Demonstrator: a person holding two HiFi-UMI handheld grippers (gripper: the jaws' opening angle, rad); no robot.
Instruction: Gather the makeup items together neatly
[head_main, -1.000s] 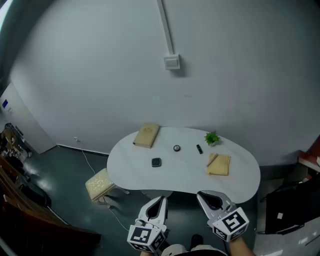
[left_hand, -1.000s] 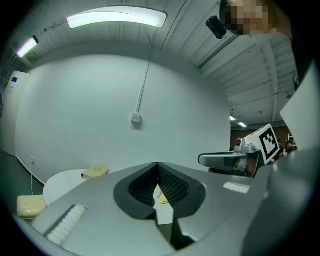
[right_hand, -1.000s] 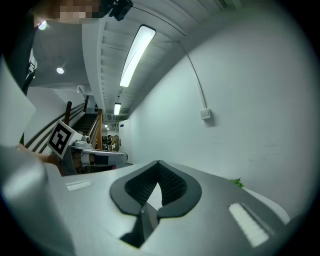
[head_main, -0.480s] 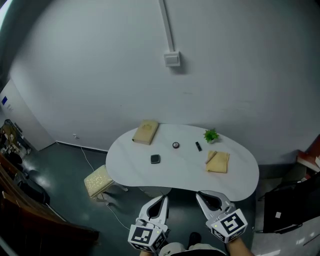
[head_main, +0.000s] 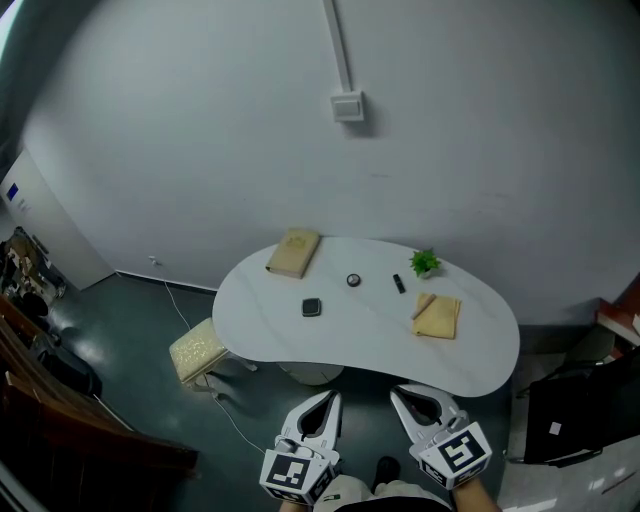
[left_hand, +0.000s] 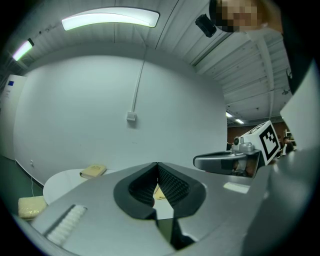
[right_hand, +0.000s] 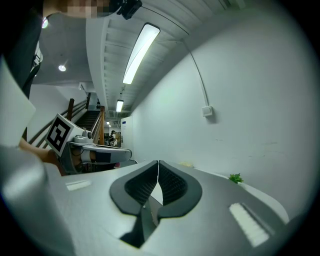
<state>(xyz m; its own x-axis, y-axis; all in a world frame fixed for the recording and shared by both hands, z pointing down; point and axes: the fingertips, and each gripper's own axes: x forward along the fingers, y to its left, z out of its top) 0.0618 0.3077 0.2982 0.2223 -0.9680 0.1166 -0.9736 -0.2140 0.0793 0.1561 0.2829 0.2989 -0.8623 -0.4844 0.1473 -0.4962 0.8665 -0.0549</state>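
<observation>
White desk (head_main: 250, 310) lies well ahead of you, so your left hand-held gripper (head_main: 328, 400) and right hand-held gripper (head_main: 402, 396) ride closed and empty. Makeup sits scattered, not yet gathered: black compact (head_main: 312, 307), round pot (head_main: 353, 280), dark tube (head_main: 399, 284).

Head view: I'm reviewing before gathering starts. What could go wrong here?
The black tube lies close to the small plant; reaching in may topple the plant. The left tool and right tool are shut short of the table; unopened, they could shove the black compact instead of gripping it.
</observation>
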